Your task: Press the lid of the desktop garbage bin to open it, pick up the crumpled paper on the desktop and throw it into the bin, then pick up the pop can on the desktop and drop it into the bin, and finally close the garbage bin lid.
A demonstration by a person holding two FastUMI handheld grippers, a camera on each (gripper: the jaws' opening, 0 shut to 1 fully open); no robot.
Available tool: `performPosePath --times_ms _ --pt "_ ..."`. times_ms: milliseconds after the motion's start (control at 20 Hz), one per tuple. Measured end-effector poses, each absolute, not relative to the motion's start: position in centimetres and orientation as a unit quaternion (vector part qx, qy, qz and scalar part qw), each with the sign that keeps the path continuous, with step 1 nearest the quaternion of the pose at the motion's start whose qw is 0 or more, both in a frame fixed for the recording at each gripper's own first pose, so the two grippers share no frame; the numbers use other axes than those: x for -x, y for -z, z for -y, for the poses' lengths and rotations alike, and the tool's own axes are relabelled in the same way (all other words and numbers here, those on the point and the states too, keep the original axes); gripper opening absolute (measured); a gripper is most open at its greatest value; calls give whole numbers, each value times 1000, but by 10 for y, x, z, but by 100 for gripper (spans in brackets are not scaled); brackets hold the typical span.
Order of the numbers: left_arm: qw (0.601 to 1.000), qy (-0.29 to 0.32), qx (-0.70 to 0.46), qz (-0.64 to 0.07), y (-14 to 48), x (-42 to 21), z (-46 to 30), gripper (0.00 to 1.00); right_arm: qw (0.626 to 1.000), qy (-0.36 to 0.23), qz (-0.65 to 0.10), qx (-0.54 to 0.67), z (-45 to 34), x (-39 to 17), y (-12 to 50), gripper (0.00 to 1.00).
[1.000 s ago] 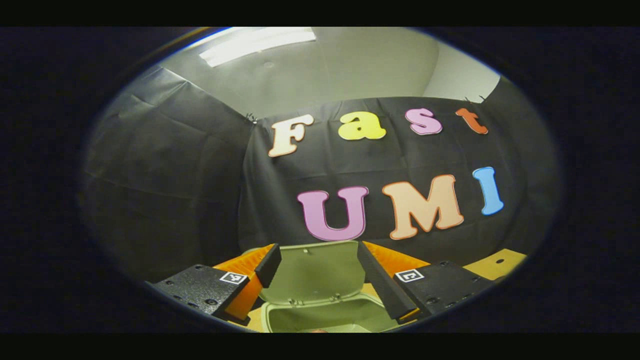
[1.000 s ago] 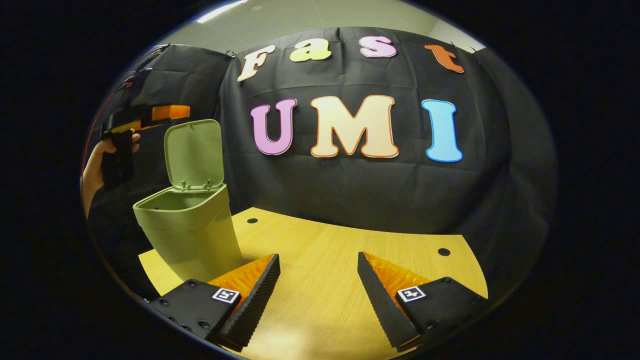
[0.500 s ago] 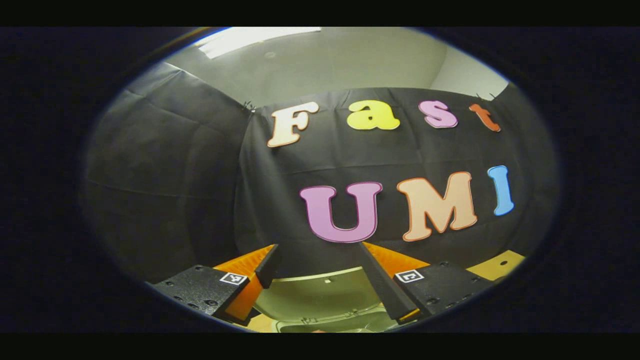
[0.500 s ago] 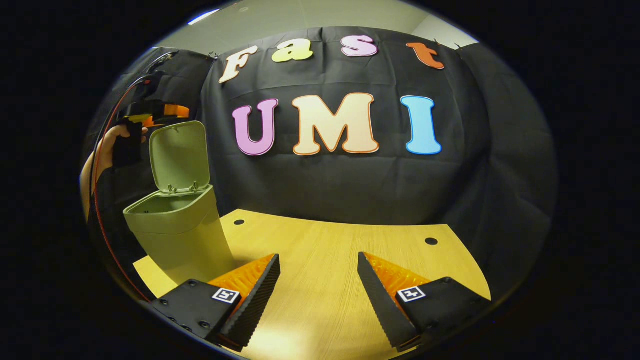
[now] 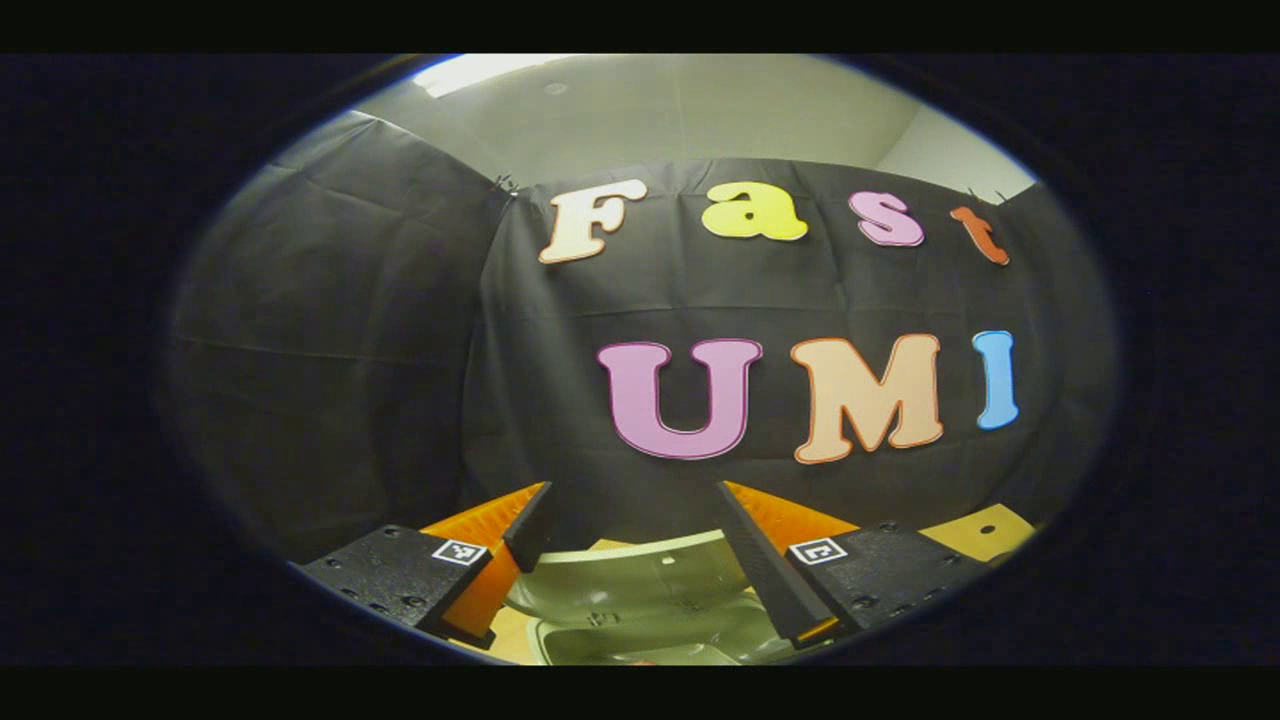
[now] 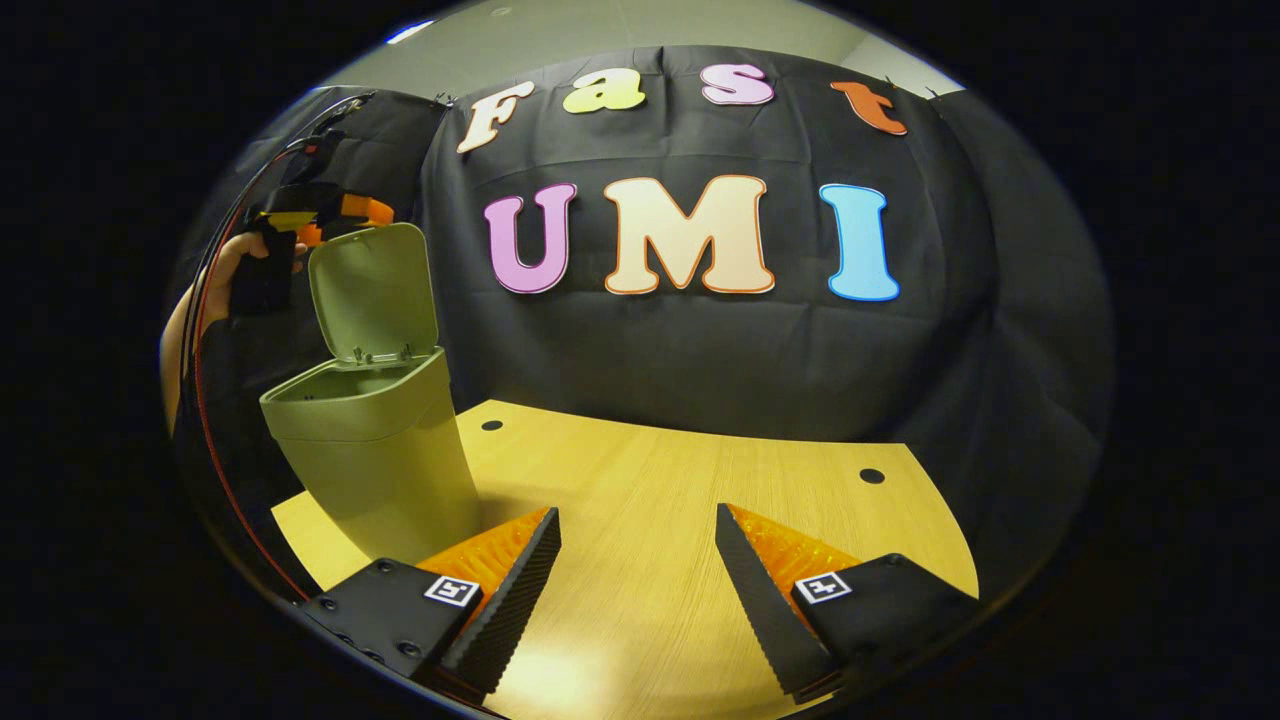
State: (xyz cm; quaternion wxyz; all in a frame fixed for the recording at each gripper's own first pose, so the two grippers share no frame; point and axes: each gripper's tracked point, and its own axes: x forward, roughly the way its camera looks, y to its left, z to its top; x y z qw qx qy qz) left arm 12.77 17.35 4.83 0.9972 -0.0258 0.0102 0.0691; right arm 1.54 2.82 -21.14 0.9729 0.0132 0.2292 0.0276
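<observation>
Closing step in hand. Bin (image 6: 370,440) stands left of frame on the tabletop (image 6: 680,520), lid (image 6: 372,290) raised. Left gripper (image 6: 345,212) hovers at the lid's top edge, jaws wide, empty. Right gripper (image 6: 638,560) idle, jaws wide. Next move, likely: push lid down until shut.

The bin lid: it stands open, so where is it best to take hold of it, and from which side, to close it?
Take the lid at its free top edge, farthest from the hinge at the rear of the bin. It stands nearly upright, so come from above and behind with the left gripper, which is at that edge, and push forward and down rather than pinching.
</observation>
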Motion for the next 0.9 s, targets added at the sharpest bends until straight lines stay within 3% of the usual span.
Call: performPosePath --times_ms 900 --pt "988 -90 72 -99 44 -30 -113 93 966 -109 -234 -13 -14 -24 214 98"
